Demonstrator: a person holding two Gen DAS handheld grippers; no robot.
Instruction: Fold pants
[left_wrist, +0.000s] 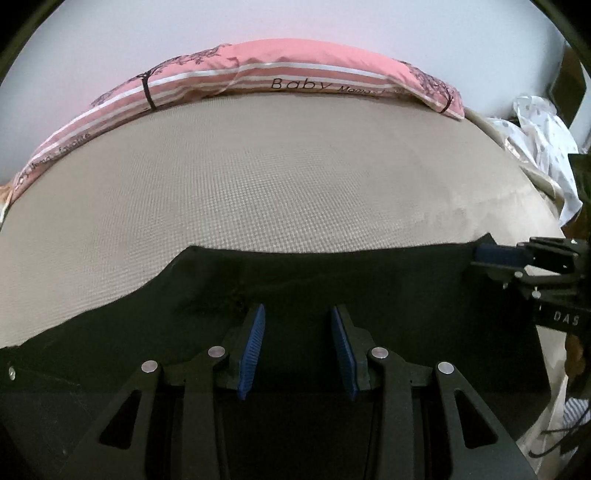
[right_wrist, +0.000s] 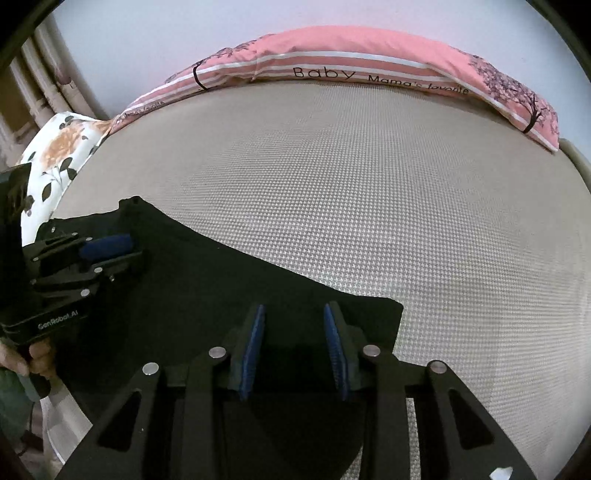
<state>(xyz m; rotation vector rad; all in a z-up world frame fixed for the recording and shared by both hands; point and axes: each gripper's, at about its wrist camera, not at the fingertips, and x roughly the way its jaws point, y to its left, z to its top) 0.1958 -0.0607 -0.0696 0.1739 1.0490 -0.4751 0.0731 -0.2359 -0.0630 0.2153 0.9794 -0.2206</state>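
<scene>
The black pants (left_wrist: 295, 277) lie flat on the beige mattress (left_wrist: 258, 177), near its front edge. My left gripper (left_wrist: 298, 314) is open, its blue pads just above the cloth near the middle of the pants. My right gripper (right_wrist: 294, 314) is open over the right end of the pants (right_wrist: 229, 288), close to their corner. Each gripper shows in the other's view: the right one (left_wrist: 480, 256) at the pants' right edge, the left one (right_wrist: 122, 243) at their far left corner. Neither holds any cloth.
A long pink striped pillow (left_wrist: 295, 74) with "Baby" lettering lies along the far edge of the bed against a pale wall. A floral pillow (right_wrist: 62, 147) is at the far left. White patterned cloth (left_wrist: 546, 147) is heaped at the right of the bed.
</scene>
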